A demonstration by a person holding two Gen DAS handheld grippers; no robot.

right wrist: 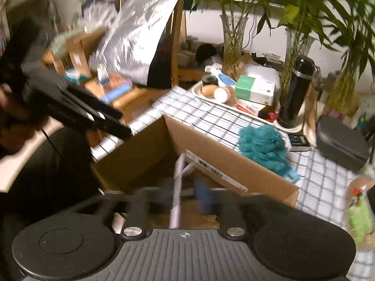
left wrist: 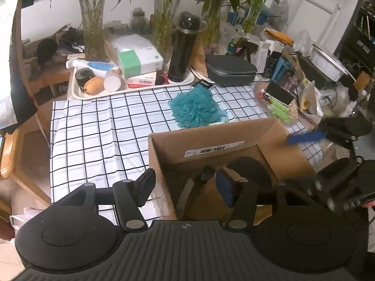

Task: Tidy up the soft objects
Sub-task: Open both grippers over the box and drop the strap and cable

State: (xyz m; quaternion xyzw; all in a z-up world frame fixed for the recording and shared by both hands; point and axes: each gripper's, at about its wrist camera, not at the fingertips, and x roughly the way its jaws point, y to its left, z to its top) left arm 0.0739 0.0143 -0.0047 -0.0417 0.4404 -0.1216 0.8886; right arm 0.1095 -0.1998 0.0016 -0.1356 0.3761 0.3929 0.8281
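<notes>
A teal bath puff (left wrist: 194, 110) (right wrist: 262, 145) lies on the checked cloth just behind an open cardboard box (left wrist: 211, 145) (right wrist: 211, 154). My left gripper (left wrist: 185, 187) hangs open over the box's left wall with nothing between its fingers; from the right wrist view it (right wrist: 117, 121) reaches in from the left. Inside the box lie a dark round item (left wrist: 248, 171) and a black piece with a white strap (left wrist: 187, 189). My right gripper (right wrist: 172, 197) is blurred above the box, jaws apart, with a white strap (right wrist: 175, 187) loose between them. It (left wrist: 304, 133) shows at the box's right side.
A white tray (left wrist: 77, 93) with bottles and boxes, a black flask (left wrist: 182, 51), a grey case (left wrist: 230, 70) and glass vases of bamboo (left wrist: 93, 28) crowd the back. A glass dish with green packets (left wrist: 279, 110) sits right. A wooden chair (left wrist: 9, 159) stands left.
</notes>
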